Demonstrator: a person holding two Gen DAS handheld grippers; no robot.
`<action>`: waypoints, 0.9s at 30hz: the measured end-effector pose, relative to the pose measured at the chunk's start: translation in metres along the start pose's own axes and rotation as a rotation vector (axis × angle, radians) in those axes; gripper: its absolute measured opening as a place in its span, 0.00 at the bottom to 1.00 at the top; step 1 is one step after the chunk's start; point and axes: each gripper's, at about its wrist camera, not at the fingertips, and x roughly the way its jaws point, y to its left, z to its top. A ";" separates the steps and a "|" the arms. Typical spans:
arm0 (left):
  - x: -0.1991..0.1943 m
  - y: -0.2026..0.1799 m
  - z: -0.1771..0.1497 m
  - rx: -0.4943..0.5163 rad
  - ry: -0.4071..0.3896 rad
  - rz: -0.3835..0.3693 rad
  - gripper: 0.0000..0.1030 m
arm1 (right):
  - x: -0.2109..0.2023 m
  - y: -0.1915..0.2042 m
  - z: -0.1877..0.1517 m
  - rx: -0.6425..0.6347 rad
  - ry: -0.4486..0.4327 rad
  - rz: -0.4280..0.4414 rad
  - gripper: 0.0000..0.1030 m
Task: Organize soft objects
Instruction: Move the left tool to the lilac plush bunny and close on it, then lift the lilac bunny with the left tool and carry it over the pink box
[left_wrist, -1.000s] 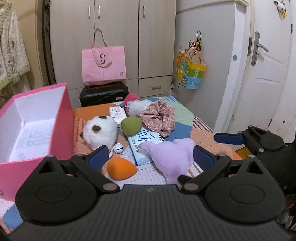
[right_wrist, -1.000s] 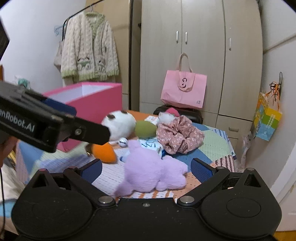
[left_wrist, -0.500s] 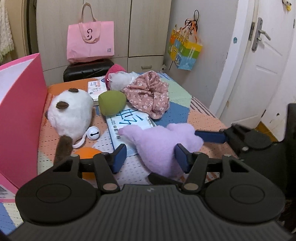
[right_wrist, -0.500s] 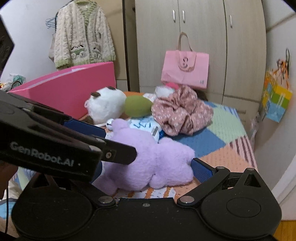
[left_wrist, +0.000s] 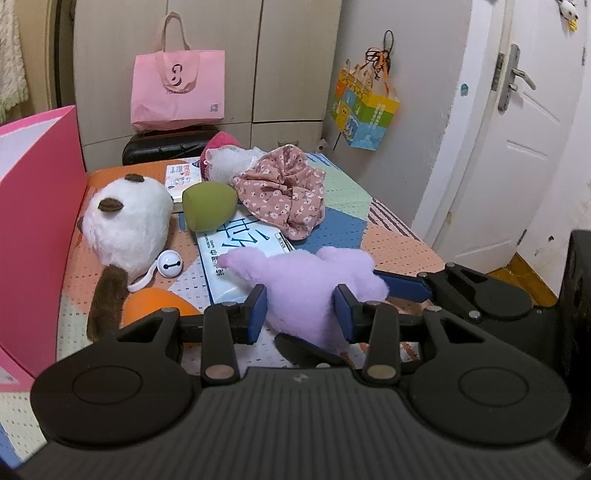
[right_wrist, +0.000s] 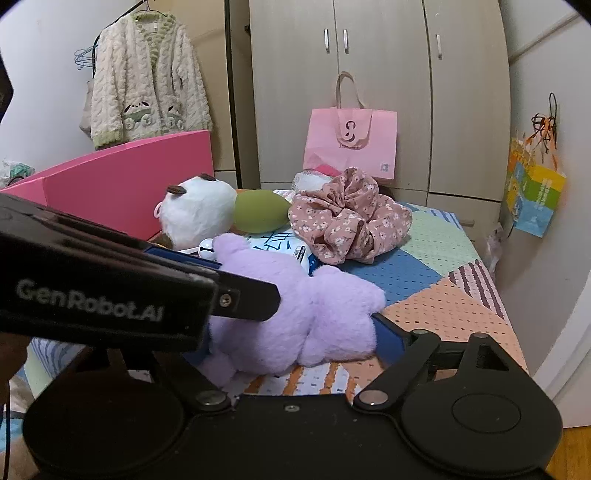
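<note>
A purple plush toy (left_wrist: 306, 280) lies on the patchwork table, partly on a blue-and-white tissue pack (left_wrist: 236, 247). My left gripper (left_wrist: 300, 314) is shut on the toy's near end, both blue pads pressed into it. My right gripper (right_wrist: 295, 332) straddles the same toy (right_wrist: 306, 314) from the right; its right pad touches the toy, its left finger is hidden behind my left gripper. A white plush head (left_wrist: 127, 225), green sponge (left_wrist: 208, 201), orange sponge (left_wrist: 155, 306) and floral scrunchie (left_wrist: 284, 195) lie around. A pink box (left_wrist: 37, 221) stands at the left.
A small white bell (left_wrist: 170, 264) lies by the white plush. A pink-and-white item (left_wrist: 225, 158) and small card pack (left_wrist: 181, 177) sit at the table's far end. A pink bag (left_wrist: 177, 88), black case and cupboards stand behind; a door is at the right.
My left gripper moved forward and down and closed from wide open onto the purple plush. My right gripper came closer around the toy from the right and narrowed.
</note>
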 end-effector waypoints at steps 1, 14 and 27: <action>0.001 0.001 -0.001 -0.015 0.006 -0.004 0.40 | 0.000 0.000 -0.001 0.000 -0.007 0.000 0.86; -0.016 -0.016 -0.004 0.013 -0.010 0.028 0.41 | -0.019 0.009 0.002 0.010 -0.015 -0.024 0.84; -0.063 -0.018 0.005 0.001 0.009 0.016 0.42 | -0.052 0.038 0.030 -0.072 0.038 -0.034 0.85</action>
